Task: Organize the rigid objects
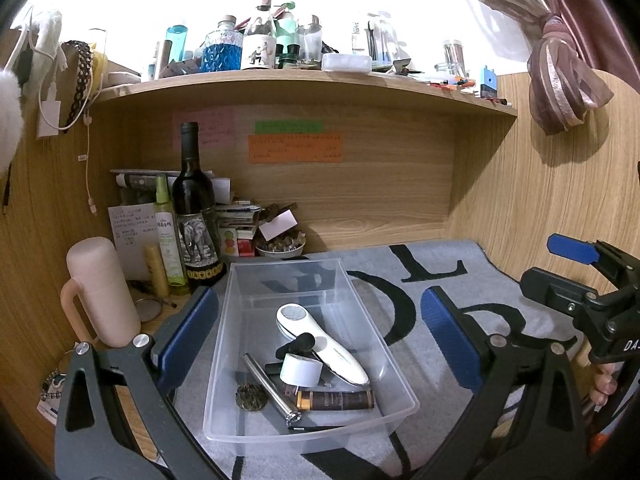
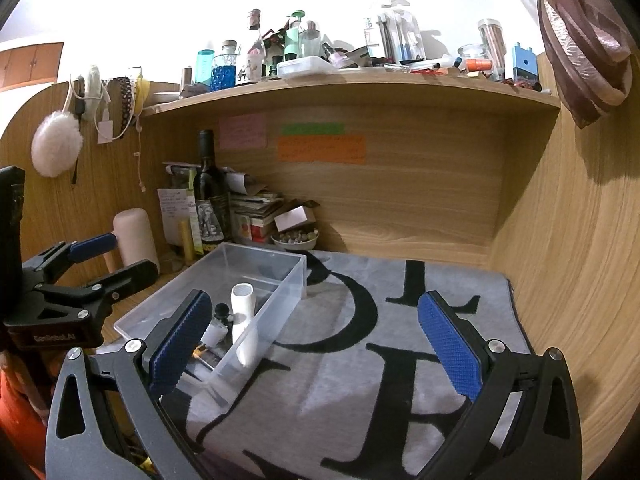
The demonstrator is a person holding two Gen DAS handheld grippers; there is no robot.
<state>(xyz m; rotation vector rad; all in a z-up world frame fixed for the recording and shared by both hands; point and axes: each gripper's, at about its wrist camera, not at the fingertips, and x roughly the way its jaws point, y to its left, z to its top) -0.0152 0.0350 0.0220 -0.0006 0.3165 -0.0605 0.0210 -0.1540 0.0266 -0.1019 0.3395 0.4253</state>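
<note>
A lived-in home desk nook, probably a bedroom or dorm.

Wood-panelled walls, a shelf [image 1: 304, 80] crowded with toiletry bottles, sticky notes [image 1: 295, 148], a wine bottle [image 1: 196, 204], stacked books [image 2: 256, 210] and a tied curtain [image 1: 564, 76] show it.

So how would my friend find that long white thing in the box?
Look at the clear plastic bin on the grey letter-printed mat. Inside lies a long white handheld gadget with a round mesh head. It is the biggest, palest item there, resting across a white tape roll and a brown tube.
</note>
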